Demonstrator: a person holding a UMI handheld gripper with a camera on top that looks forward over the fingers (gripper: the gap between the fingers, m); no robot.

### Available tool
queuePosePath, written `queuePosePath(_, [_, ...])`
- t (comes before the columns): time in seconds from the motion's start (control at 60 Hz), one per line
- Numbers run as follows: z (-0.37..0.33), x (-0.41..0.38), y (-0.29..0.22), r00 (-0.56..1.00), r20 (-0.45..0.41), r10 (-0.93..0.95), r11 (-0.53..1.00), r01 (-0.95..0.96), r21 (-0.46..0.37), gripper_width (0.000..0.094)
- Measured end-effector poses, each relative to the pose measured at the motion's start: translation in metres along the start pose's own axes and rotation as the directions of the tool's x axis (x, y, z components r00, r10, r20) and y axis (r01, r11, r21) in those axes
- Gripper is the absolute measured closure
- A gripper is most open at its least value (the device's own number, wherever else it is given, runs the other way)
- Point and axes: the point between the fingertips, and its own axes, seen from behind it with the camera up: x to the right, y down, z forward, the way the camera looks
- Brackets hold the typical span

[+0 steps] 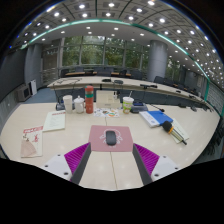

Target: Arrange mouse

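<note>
A dark grey mouse [111, 137] lies on a pink mouse mat [109, 139] on the pale table [110, 168]. Both sit just ahead of my gripper [111, 157], centred between the lines of its two fingers. The fingers stand wide apart, their magenta pads [75, 154] flanking bare tabletop. Nothing is held between them. The mouse points away from me along the mat's length.
Beyond the mat stand a red-capped bottle [89, 99], a white cup [68, 102], a green-lidded jar [127, 104] and papers [54, 121]. A blue book [157, 118] lies to the right, a red-printed sheet [32, 143] to the left. Office desks and chairs fill the background.
</note>
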Motion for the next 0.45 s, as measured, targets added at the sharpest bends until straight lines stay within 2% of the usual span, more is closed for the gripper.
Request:
queuePosePath(0.217, [-0.077,-0.005,0.012,1.0,-0.002,0.022,1.0,-0.022,0.018,0.0083])
queuePosePath(0.45, [-0.102,-0.009,0.014,1.0,-0.011,0.007,0.999,-0.006,0.035,0.0083])
